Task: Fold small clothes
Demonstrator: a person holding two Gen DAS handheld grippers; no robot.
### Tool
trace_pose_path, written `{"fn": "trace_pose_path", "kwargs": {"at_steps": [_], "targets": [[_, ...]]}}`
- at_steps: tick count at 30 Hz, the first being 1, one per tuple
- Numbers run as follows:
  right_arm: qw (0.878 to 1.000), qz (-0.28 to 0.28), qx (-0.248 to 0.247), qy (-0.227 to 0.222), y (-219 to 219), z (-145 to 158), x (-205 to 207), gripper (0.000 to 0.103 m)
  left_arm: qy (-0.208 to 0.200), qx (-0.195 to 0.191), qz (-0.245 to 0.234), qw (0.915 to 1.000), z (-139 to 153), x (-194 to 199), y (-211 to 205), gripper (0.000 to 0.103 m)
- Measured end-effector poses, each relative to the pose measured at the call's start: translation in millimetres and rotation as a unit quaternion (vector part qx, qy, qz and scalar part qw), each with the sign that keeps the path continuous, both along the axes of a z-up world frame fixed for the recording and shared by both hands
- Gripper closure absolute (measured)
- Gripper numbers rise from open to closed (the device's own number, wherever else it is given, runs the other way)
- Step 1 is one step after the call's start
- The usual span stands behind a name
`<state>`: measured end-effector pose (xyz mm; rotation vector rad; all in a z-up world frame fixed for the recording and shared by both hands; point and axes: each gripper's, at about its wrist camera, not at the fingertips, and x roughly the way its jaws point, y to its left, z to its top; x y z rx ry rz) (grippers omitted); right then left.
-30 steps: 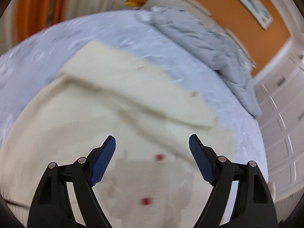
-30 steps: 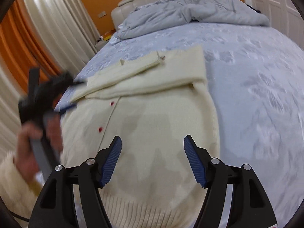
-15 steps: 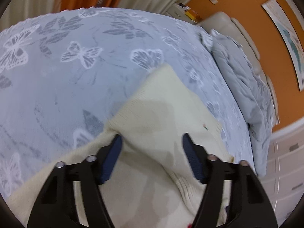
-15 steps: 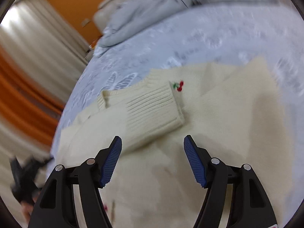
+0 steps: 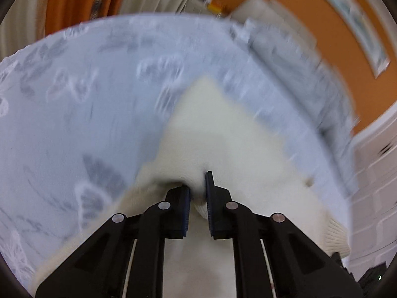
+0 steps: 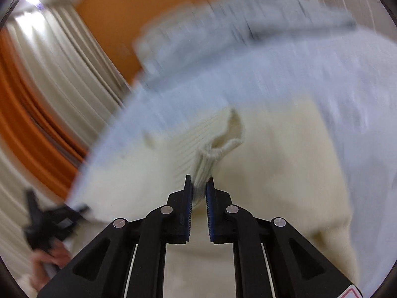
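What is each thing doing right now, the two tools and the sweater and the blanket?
Left tool: shut, pinching the sweater's edge.
Right tool: shut, pinching the ribbed cuff.
Sweater: cream, lying on the bed, partly bunched.
Blanket: grey, rumpled at the head of the bed.

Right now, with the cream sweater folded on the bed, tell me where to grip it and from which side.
Grip the ribbed sleeve cuff: it lies on top of the cream sweater and bunches into a thick ridge that the right tongs already pinch, coming in from the near edge. The left tongs hold a raised fold at the opposite side. Flat areas offer no edge, in my judgement.
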<state>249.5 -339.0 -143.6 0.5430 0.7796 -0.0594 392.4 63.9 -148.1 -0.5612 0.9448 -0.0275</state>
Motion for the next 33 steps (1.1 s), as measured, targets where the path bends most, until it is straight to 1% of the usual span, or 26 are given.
{"fn": "trace_pose_path", "kwargs": {"at_steps": [1, 2, 3, 4, 5, 6, 7, 8, 9, 11, 12, 13, 14, 15, 17, 18, 19, 21, 22, 24, 26, 27, 28, 29, 31, 33], "targets": [[1.000, -0.004, 0.014, 0.018, -4, -13, 0, 0.094, 0.005, -0.001, 0.007, 1.0000, -6, -4, 0, 0.092], [0.999, -0.012, 0.033, 0.008, -8, -12, -6, 0.094, -0.001, -0.006, 0.012, 0.9999, -4, -9, 1, 0.092], [0.999, -0.017, 0.037, -0.007, -9, -5, -11, 0.094, -0.003, -0.009, 0.015, 0.9998, -3, -11, 3, 0.092], [0.999, -0.017, 0.032, -0.024, -8, 5, -14, 0.094, -0.004, -0.013, 0.018, 0.9998, -1, -13, 5, 0.092], [0.999, -0.014, 0.014, -0.036, -5, 11, -17, 0.094, -0.003, -0.013, 0.018, 0.9997, -1, -13, 7, 0.092], [1.000, -0.011, -0.008, -0.023, -2, 8, -13, 0.093, 0.002, -0.007, 0.017, 0.9998, -4, -12, 8, 0.090], [0.999, -0.001, -0.028, 0.015, 3, -5, -5, 0.093, 0.004, -0.003, 0.013, 0.9999, -6, -12, 7, 0.089], [0.999, 0.006, -0.037, 0.039, 3, -15, 2, 0.092, 0.004, 0.008, 0.005, 1.0000, -4, -13, 6, 0.089], [0.998, 0.009, -0.038, 0.046, 2, -16, -2, 0.090, 0.005, 0.018, 0.001, 0.9998, 0, -16, 5, 0.085], [0.998, 0.002, -0.047, 0.030, 2, 6, -23, 0.088, -0.005, 0.034, -0.012, 0.9993, 18, -33, 7, 0.069], [0.998, 0.000, -0.053, 0.020, 3, 18, -36, 0.084, -0.014, 0.034, -0.017, 0.9992, 26, -44, 10, 0.059], [0.998, 0.002, -0.056, 0.008, 2, 29, -52, 0.081, -0.025, 0.032, -0.022, 0.9989, 33, -58, 16, 0.053], [0.998, 0.005, -0.066, 0.000, 2, 41, -78, 0.070, -0.033, 0.032, -0.029, 0.9985, 41, -73, 22, 0.050], [0.997, 0.004, -0.078, 0.000, 3, 48, -103, 0.055, -0.035, 0.042, -0.043, 0.9976, 48, -95, 32, 0.044], [0.995, 0.012, -0.095, 0.014, 3, 52, -149, 0.041, -0.030, 0.054, -0.056, 0.9965, 53, -132, 51, 0.038], [0.994, 0.015, -0.102, 0.029, 3, 50, -173, 0.040, -0.022, 0.056, -0.058, 0.9965, 52, -147, 58, 0.033], [0.993, 0.020, -0.100, 0.056, 3, 42, -204, 0.039, -0.010, 0.058, -0.057, 0.9966, 48, -165, 68, 0.028], [0.992, 0.022, -0.080, 0.094, 2, 28, -243, 0.039, 0.022, 0.050, -0.056, 0.9969, 38, -201, 88, 0.026], [0.992, 0.024, -0.063, 0.108, 3, 19, -265, 0.039, 0.034, 0.044, -0.055, 0.9969, 32, -215, 94, 0.026], [0.991, 0.012, -0.007, 0.135, 3, -2, -299, 0.039, 0.053, 0.033, -0.043, 0.9971, 18, -243, 106, 0.026], [0.991, 0.009, 0.023, 0.131, 8, -12, -311, 0.039, 0.062, 0.010, -0.033, 0.9975, 6, -260, 110, 0.025], [0.992, 0.013, 0.030, 0.125, 12, -15, -310, 0.036, 0.053, 0.003, -0.025, 0.9983, 3, -267, 110, 0.023], [0.992, 0.020, 0.035, 0.119, 15, -17, -308, 0.033, 0.030, 0.007, -0.022, 0.9993, 4, -272, 106, 0.017], [0.992, 0.031, 0.040, 0.113, 21, -20, -303, 0.029, 0.026, 0.009, -0.024, 0.9993, 3, -273, 103, 0.015], [0.992, 0.039, 0.044, 0.107, 29, -23, -287, 0.023, 0.025, 0.017, -0.022, 0.9993, 1, -270, 93, 0.009], [0.993, 0.037, 0.038, 0.103, 38, -23, -276, 0.021, 0.030, 0.025, -0.027, 0.9989, 0, -262, 83, 0.009]]}}
